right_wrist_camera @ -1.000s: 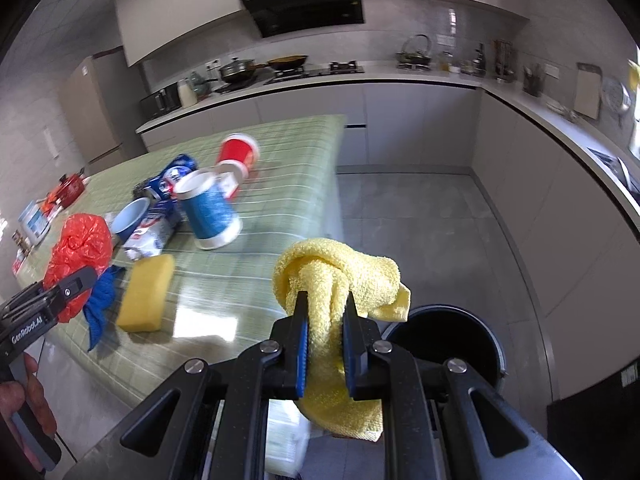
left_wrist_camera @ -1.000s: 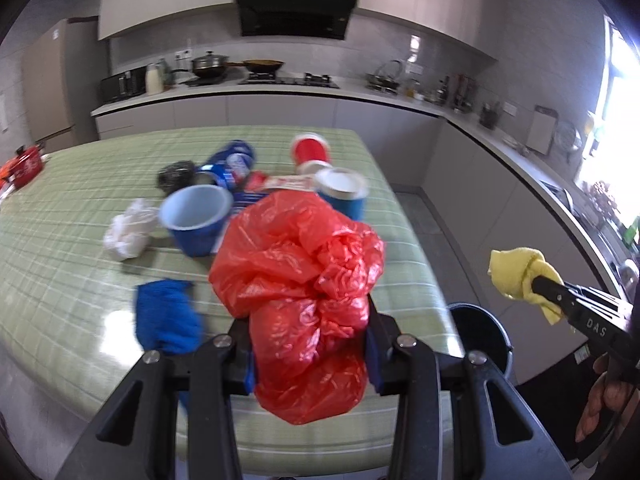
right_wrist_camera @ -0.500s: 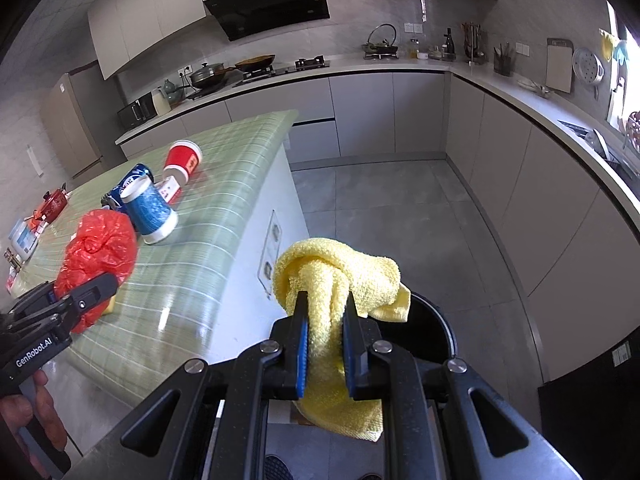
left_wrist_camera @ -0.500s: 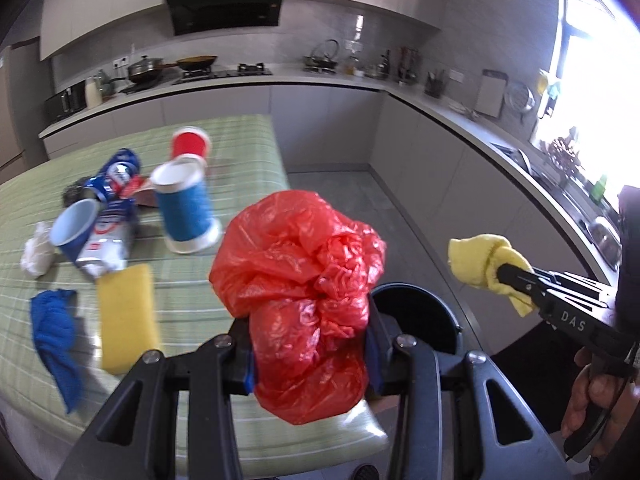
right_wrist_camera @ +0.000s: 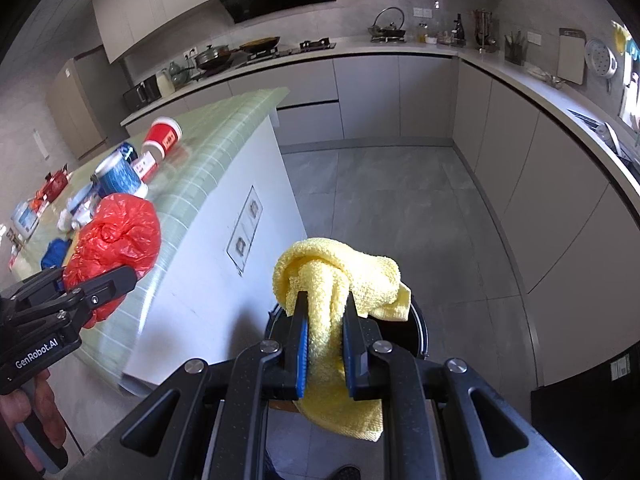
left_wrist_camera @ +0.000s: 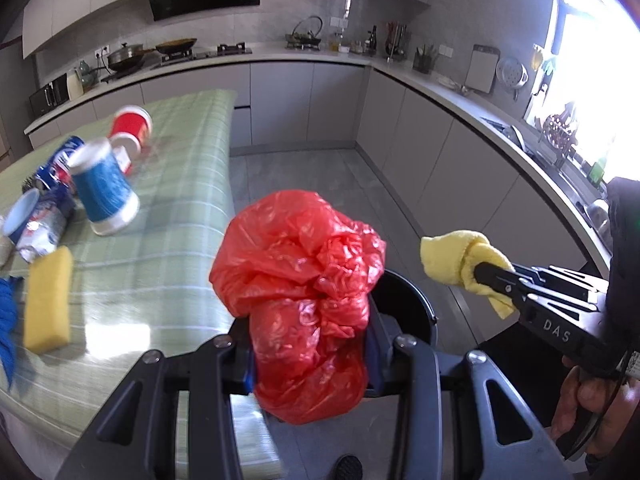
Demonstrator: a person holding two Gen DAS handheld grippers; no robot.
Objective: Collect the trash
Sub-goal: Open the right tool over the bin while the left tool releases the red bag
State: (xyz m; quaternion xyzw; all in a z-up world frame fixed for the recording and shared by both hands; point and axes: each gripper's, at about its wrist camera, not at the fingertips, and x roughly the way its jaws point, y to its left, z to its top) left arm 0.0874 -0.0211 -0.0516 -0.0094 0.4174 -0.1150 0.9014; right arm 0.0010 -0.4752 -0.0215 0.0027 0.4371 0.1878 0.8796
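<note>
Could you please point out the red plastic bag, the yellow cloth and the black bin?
red plastic bag (left_wrist_camera: 298, 280), left wrist view, crumpled middle.
yellow cloth (right_wrist_camera: 340, 272), right wrist view, bunched top above the gripper.
black bin (left_wrist_camera: 408, 308), left wrist view, inner wall right of the bag.

Red plastic bag (left_wrist_camera: 304, 280), crumpled into a puffy ball, is pinched between the left gripper's (left_wrist_camera: 308, 344) fingers, up in the air past the counter's edge, right over the near rim of the black bin (left_wrist_camera: 412, 304). Yellow cloth (right_wrist_camera: 340, 280), bunched and knotted, hangs clamped in the right gripper (right_wrist_camera: 324, 344), its loose end drooping below the fingers, directly above that bin on the grey floor.
</note>
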